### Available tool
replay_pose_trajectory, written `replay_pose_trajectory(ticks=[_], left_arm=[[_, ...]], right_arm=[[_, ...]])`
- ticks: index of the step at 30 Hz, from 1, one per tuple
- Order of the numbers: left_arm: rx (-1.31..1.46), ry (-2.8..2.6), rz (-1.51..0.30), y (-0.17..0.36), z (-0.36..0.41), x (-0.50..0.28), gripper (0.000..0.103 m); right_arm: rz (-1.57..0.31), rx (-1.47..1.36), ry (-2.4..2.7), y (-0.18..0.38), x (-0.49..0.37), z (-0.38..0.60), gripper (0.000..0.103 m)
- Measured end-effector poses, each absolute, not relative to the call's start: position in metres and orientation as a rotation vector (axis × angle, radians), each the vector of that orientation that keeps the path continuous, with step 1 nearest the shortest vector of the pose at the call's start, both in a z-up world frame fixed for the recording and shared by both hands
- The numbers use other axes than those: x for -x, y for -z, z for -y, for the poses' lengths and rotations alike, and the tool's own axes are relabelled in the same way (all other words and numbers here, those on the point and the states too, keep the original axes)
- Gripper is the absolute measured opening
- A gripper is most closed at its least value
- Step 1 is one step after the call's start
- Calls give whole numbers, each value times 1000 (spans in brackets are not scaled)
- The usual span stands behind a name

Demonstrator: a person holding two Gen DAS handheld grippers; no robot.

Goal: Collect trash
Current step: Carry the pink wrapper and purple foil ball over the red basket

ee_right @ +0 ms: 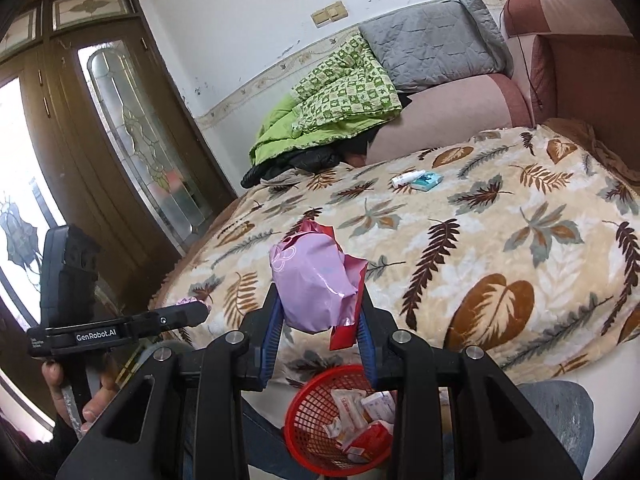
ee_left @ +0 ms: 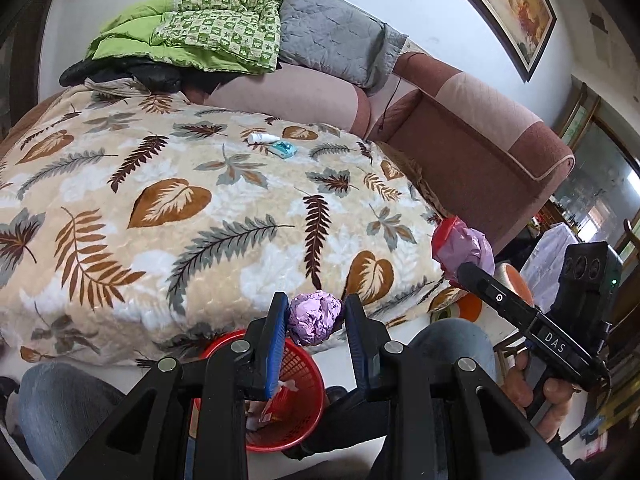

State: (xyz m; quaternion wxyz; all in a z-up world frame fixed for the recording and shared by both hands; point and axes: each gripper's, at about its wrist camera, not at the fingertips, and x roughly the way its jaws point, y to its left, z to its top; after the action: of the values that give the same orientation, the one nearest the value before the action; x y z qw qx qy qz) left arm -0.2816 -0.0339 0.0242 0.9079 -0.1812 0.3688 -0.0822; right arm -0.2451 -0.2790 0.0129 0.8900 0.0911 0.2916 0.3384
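My left gripper [ee_left: 316,316] is shut on a crumpled purple paper ball [ee_left: 316,318], held above the red mesh basket [ee_left: 308,408] on the floor by the bed. My right gripper [ee_right: 318,312] is shut on a purple and red plastic wrapper [ee_right: 312,280], held above the same basket [ee_right: 308,420], which holds several packets. The right gripper with its wrapper [ee_left: 460,246] also shows in the left wrist view. The left gripper [ee_right: 188,314] shows at the left of the right wrist view. A white tube [ee_left: 262,138] and a teal packet [ee_left: 284,149] lie far back on the bed.
The leaf-patterned blanket [ee_left: 180,208] covers the bed. Green quilt [ee_left: 208,36] and grey pillow [ee_left: 336,44] lie at the back on a pink sofa [ee_left: 480,136]. A wooden door with glass [ee_right: 132,128] stands left. My knees in jeans flank the basket.
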Motion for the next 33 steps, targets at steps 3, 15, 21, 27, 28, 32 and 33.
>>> replay_pose_trajectory(ticks=[3,15,21,27,28,32,33], left_arm=[[343,154,-761,-21,42,283,29],[333,157,-793,-13,47,295,29],[344,146,-812,-6,43,296,29],[359,154,-835,2,44,296,29],[361,156,-838,3,44,295,29],[365,157,-848,6,45,295,29],[365,159,-851,7,46,295,29]], right_arm=[[-597,-160,-700,-11,249,274,33],[-624,-122,-749,-2,255,263,33],[-663,-111,-764,9,256,255,33],[-690,-112,-770,16,255,252,34],[-692,-112,-769,17,254,251,34],[-701,-107,-772,20,254,249,34],[-702,-104,-772,21,255,249,34]])
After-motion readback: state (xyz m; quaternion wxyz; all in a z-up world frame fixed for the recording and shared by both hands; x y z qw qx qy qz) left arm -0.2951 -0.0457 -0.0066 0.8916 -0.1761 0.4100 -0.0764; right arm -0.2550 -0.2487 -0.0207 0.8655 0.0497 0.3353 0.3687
